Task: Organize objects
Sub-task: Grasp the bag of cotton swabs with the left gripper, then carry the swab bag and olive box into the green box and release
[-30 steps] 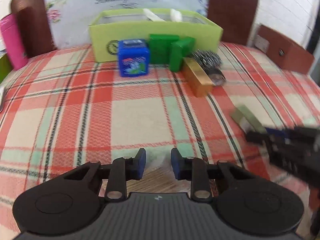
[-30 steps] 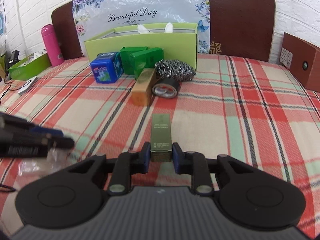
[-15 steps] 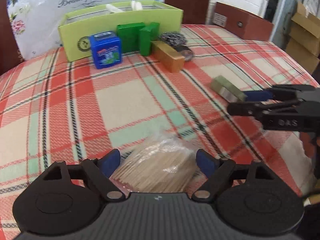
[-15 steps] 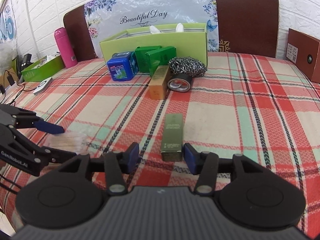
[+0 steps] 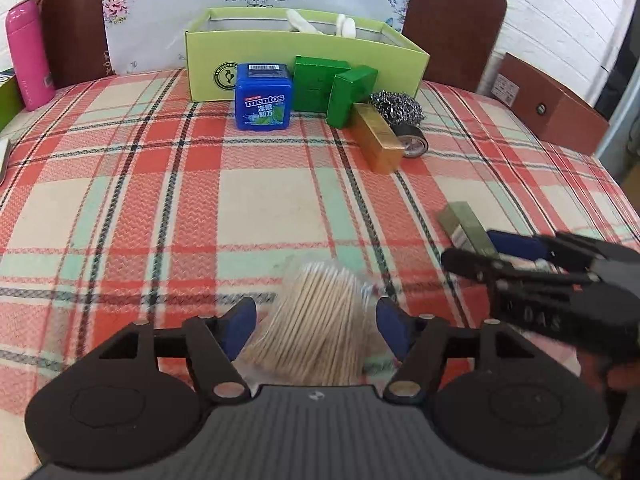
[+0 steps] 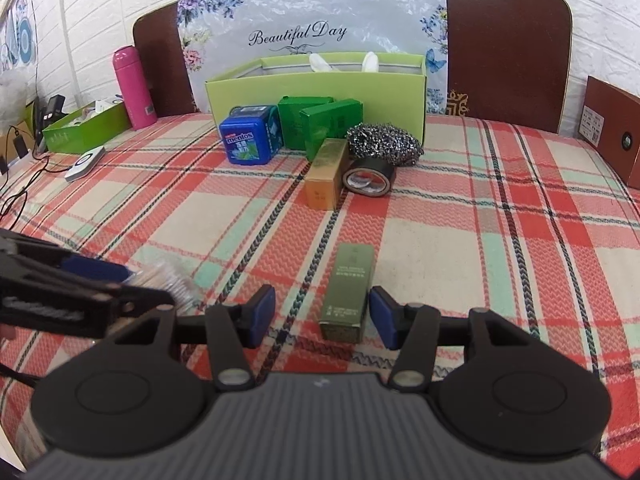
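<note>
White brick wall and two brown chair backs stand behind a table under a red, cream and mint plaid tablecloth. Between the chair backs leans a flowered plastic sheet printed "Beautiful Day". In front of that sheet sits the landmark, one lime-green open box, with two white items poking up inside it.

Against the box's front wall stand one blue "mentos" tub and two green cartons, side by side. Just in front of the cartons lies one gold box; to its right are one steel scouring ball and one roll of black tape, the tape touching the gold box. Far left of the lime box stands one pink bottle, and beside it a second, lower green tray of oddments whose labels are too small to read.

Well forward of the lime box, one olive-green carton lies lengthwise on the cloth between the spread jaws of the right gripper, nearer the right-hand pad, neither pad touching it. Its print is too fine to read.

Left of that carton, one clear bag of toothpicks sits between the wide-spread jaws of the left gripper, with gaps on both sides.
</note>
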